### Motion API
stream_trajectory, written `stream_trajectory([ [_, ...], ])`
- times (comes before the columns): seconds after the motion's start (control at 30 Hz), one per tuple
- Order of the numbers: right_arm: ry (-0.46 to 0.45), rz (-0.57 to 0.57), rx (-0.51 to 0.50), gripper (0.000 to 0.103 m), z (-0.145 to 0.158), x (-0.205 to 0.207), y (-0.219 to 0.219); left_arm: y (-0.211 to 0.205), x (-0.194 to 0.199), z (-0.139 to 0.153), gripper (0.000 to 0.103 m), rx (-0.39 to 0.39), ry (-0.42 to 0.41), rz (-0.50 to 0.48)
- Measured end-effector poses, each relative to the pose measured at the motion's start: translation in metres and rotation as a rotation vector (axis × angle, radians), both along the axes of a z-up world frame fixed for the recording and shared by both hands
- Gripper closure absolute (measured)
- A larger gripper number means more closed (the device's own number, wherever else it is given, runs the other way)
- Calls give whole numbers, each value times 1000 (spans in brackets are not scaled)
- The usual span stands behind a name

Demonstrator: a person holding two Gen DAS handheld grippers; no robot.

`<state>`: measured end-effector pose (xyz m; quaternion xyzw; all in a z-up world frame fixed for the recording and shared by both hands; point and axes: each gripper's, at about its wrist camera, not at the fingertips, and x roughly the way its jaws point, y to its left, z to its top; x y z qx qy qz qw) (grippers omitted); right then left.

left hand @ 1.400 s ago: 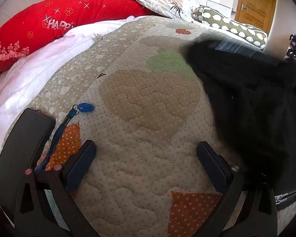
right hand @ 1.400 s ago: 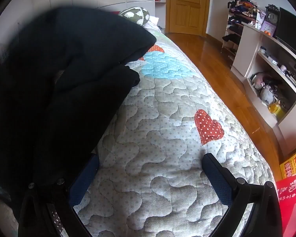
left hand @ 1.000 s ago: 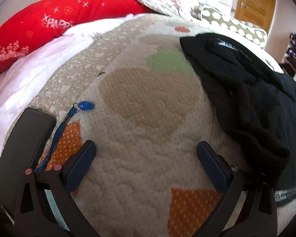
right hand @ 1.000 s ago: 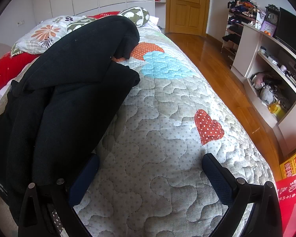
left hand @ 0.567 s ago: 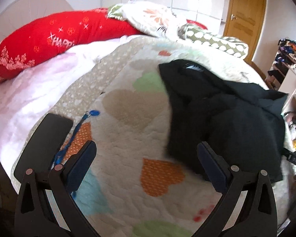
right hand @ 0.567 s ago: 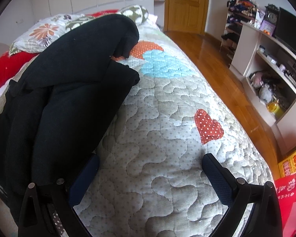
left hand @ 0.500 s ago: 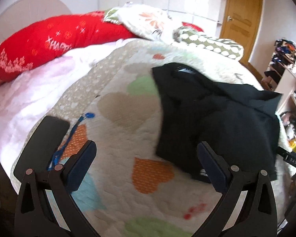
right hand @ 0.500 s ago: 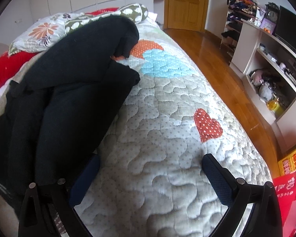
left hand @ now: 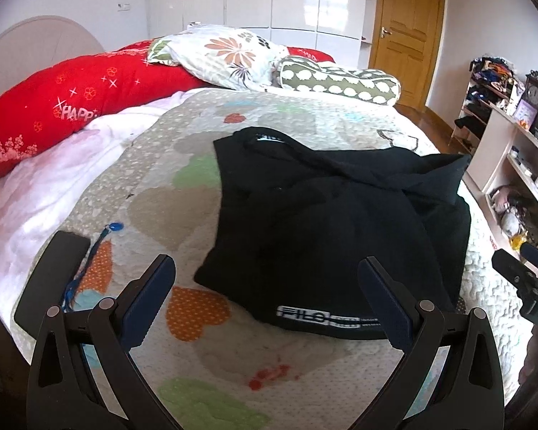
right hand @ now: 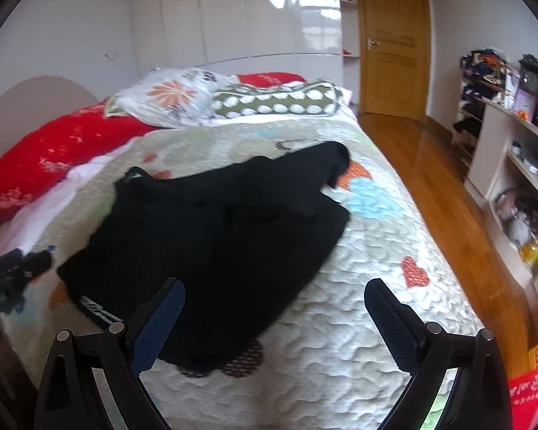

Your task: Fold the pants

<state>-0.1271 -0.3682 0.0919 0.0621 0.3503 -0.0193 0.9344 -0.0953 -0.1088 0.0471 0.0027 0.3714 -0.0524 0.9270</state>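
Observation:
The black pants [left hand: 333, 222] lie in a loose folded heap on the quilted bed, with a white-lettered waistband at the near edge. They also show in the right wrist view [right hand: 215, 236]. My left gripper [left hand: 269, 286] is open and empty, held above the bed just short of the pants' near edge. My right gripper [right hand: 269, 308] is open and empty, above the pants' near right part. The right gripper also shows at the right edge of the left wrist view [left hand: 527, 276].
A black phone [left hand: 50, 276] and a blue lanyard [left hand: 89, 265] lie on the quilt at the left. A red bolster [left hand: 71, 107] and pillows [left hand: 233, 57] lie at the head of the bed. A wooden floor [right hand: 437, 179], shelves [right hand: 520, 165] and a door [right hand: 394, 46] are to the right.
Both grippers have pulled back and up from the bed, so the whole pants heap now shows. The pants lie still on the quilt.

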Motion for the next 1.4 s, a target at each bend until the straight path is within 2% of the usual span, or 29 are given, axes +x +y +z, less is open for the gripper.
stream_trajectory([
  [0.17,-8,15,-1,3,-1,2,8,-5,-2,-2,1,8,4,-12],
  [0.53,-14,12,48,3,1,1,3,-4,1,-9,1,-24,35,-15],
  [0.67,-2,-9,43,3,-4,1,-6,12,4,-15,1,-85,66,1],
  [0.9,37,-83,94,3,-21,5,-42,41,10,-33,1,-155,108,50],
  [1.07,42,-117,161,3,-34,15,-68,57,23,-56,1,-244,198,89],
  [1.17,50,-119,220,7,-40,34,-81,57,33,-70,1,-290,260,99],
  [1.23,67,-119,243,11,-48,50,-87,50,37,-75,1,-264,261,105],
  [1.3,90,-108,269,20,-56,68,-91,41,42,-76,1,-241,253,85],
  [1.37,93,-99,296,24,-65,84,-94,31,50,-77,1,-252,265,63],
  [1.4,85,-96,305,30,-68,91,-94,27,54,-78,1,-262,264,50],
])
